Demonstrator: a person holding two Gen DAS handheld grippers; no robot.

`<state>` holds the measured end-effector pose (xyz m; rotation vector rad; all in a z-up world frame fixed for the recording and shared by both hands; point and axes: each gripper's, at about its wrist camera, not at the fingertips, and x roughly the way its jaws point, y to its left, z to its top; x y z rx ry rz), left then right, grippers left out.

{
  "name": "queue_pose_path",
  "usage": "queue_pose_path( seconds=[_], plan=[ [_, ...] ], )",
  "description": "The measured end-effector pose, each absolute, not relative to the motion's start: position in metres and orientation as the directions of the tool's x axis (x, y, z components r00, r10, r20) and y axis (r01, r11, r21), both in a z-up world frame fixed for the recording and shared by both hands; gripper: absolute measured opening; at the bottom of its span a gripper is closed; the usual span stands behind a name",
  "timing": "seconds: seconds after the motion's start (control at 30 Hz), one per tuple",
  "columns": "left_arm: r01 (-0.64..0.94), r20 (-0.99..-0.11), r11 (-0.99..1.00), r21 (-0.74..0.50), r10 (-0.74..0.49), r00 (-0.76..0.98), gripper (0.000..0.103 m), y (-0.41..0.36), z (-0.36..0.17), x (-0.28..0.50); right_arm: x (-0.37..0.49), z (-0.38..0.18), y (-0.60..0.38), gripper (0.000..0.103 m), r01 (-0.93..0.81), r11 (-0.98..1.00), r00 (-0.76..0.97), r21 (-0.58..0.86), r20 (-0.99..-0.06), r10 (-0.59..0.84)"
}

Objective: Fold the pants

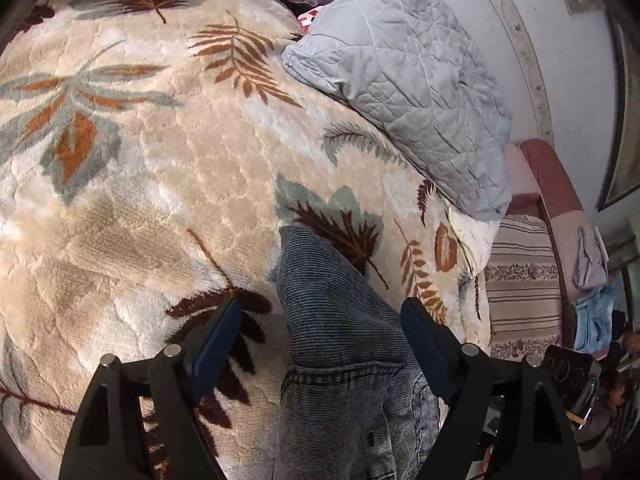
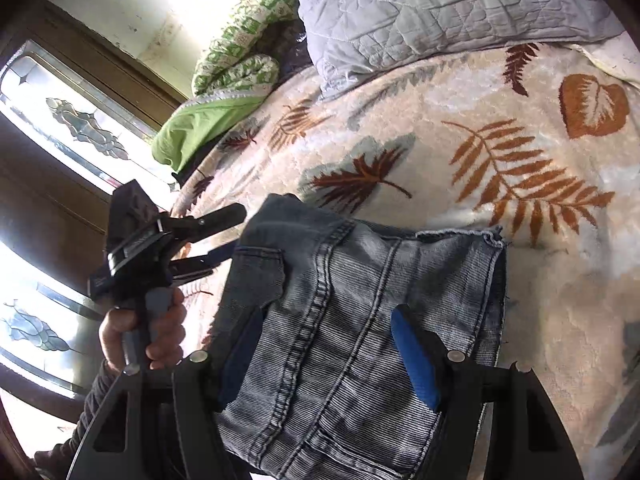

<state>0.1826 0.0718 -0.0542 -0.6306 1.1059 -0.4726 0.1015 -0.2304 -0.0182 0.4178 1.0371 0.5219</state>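
Lying on the leaf-patterned blanket (image 2: 500, 128) of a bed, the grey denim pants (image 2: 352, 320) look already folded into a compact bundle, hems meeting at the far right edge. The right tool (image 2: 324, 356) spreads wide over the bundle, gripping nothing. The left tool (image 1: 320, 344), at the left, is also wide, denim between its fingers. Perhaps one fold or smoothing remains.

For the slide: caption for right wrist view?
Open right gripper straddles folded grey denim pants on leaf-print blanket.
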Motion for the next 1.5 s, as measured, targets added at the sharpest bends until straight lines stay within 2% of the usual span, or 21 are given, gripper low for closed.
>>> queue_pose_path(
  seconds=[0.03,0.07,0.1,0.13,0.2,0.27,0.37,0.57,0.63,0.73,0.8,1.07,1.2,1.5],
  plan=[
    [0.050,-0.677,0.744,-0.666,-0.632,0.378,0.082,0.067,-0.056,0.184,0.106,-0.015,-0.230,0.070,-0.202,0.812,0.419,0.548,-0.701,0.577],
    [0.064,-0.688,0.761,-0.646,-0.616,0.384,0.077,0.062,-0.056,0.184,0.111,-0.016,-0.230,0.070,-0.186,0.818,0.422,0.545,-0.708,0.567],
    [0.086,-0.708,0.788,-0.609,-0.590,0.388,0.046,0.054,-0.056,0.184,0.117,-0.023,-0.230,0.071,-0.167,0.819,0.413,0.548,-0.716,0.563],
    [0.117,-0.745,0.830,-0.546,-0.545,0.385,0.025,0.045,-0.056,0.184,0.123,-0.034,-0.229,0.073,-0.146,0.824,0.389,0.547,-0.735,0.556],
    [0.155,-0.781,0.886,-0.437,-0.459,0.423,0.025,0.030,-0.052,0.177,0.132,-0.063,-0.225,0.074,-0.101,0.839,0.307,0.534,-0.786,0.537],
    [0.180,-0.793,0.916,-0.359,-0.401,0.459,0.024,0.023,-0.046,0.173,0.127,-0.056,-0.223,0.074,-0.126,0.848,0.340,0.515,-0.780,0.525],
    [0.192,-0.793,0.936,-0.295,-0.351,0.497,0.026,0.018,-0.038,0.166,0.120,-0.042,-0.222,0.073,-0.116,0.872,0.359,0.475,-0.799,0.483],
    [0.203,-0.755,0.964,-0.170,-0.260,0.602,0.028,0.020,-0.007,0.140,0.059,-0.008,-0.215,0.073,-0.240,0.882,0.424,0.405,-0.773,0.471],
    [0.205,-0.740,0.969,-0.139,-0.239,0.629,0.039,0.021,0.004,0.130,0.039,-0.005,-0.208,0.073,-0.270,0.882,0.427,0.387,-0.773,0.470],
    [0.195,-0.724,0.974,-0.117,-0.218,0.654,0.054,0.024,0.016,0.113,0.025,-0.028,-0.196,0.074,-0.277,0.914,0.398,0.296,-0.831,0.389],
    [0.194,-0.721,0.976,-0.096,-0.202,0.662,0.054,0.023,0.019,0.103,0.022,-0.052,-0.192,0.074,-0.268,0.926,0.374,0.267,-0.857,0.355],
    [0.177,-0.735,0.983,-0.051,-0.157,0.659,0.056,0.024,0.018,0.076,0.003,-0.027,-0.196,0.074,-0.256,0.931,0.466,0.259,-0.811,0.354],
    [0.182,-0.746,0.982,-0.053,-0.160,0.647,0.057,0.021,0.014,0.070,0.006,-0.050,-0.197,0.075,-0.242,0.929,0.426,0.280,-0.830,0.361],
    [0.171,-0.748,0.985,-0.027,-0.133,0.651,0.059,0.020,0.013,0.061,0.000,-0.026,-0.200,0.075,-0.236,0.920,0.468,0.314,-0.792,0.391]
  ],
)
